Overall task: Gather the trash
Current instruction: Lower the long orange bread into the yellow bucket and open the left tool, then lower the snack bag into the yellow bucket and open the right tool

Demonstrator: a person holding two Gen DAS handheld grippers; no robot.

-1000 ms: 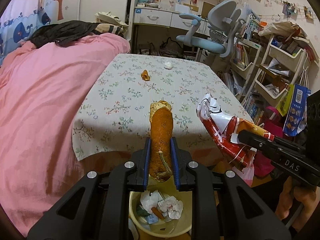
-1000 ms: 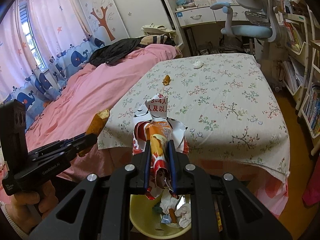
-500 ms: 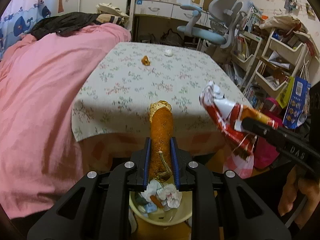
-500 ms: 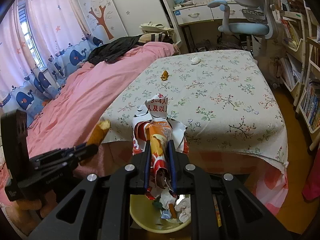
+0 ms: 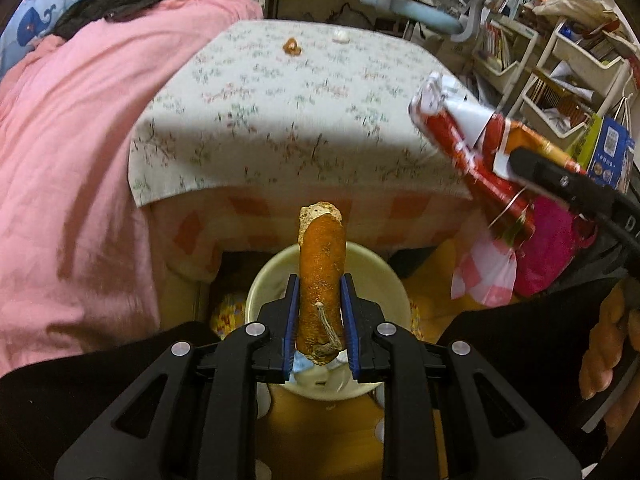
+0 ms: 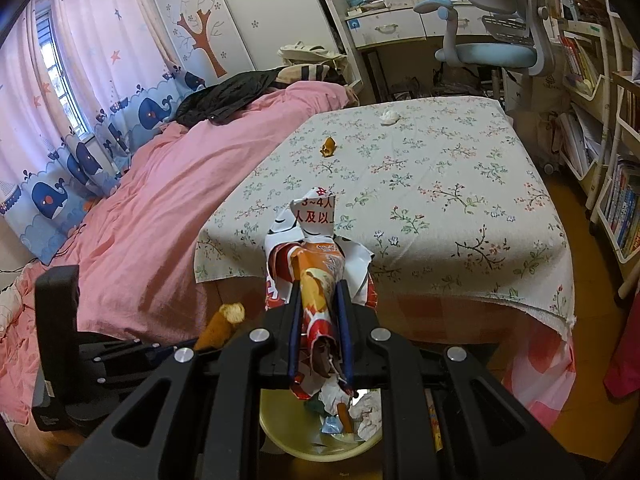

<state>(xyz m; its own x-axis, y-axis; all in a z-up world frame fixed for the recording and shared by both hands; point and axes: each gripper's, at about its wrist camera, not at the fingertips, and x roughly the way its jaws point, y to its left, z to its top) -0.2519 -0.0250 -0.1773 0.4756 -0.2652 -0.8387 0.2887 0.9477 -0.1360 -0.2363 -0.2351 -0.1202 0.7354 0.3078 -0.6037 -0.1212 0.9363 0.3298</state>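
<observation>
My left gripper [image 5: 319, 284] is shut on a long orange-brown peel [image 5: 321, 264], held right over the pale yellow trash bin [image 5: 260, 284] on the floor. My right gripper [image 6: 320, 292] is shut on a crumpled red, orange and white snack wrapper [image 6: 316, 248]; it hangs above the same trash bin [image 6: 280, 436], which holds several crumpled scraps. In the left wrist view the wrapper [image 5: 468, 136] and right gripper sit at the right. On the flowered table [image 6: 440, 184] lie a small orange scrap [image 6: 329, 146] and a white paper wad [image 6: 389, 117].
A pink bed [image 6: 160, 184] borders the table's left side. A blue desk chair [image 6: 492, 48] and desk stand behind the table. White shelves with books [image 5: 560, 64] line the right. A red-checked plastic bag [image 5: 484, 276] hangs by the table's near right corner.
My left gripper has sunk and tipped downward with the peel, from table-edge height to just over the bin. The right gripper with the wrapper has stayed put.
</observation>
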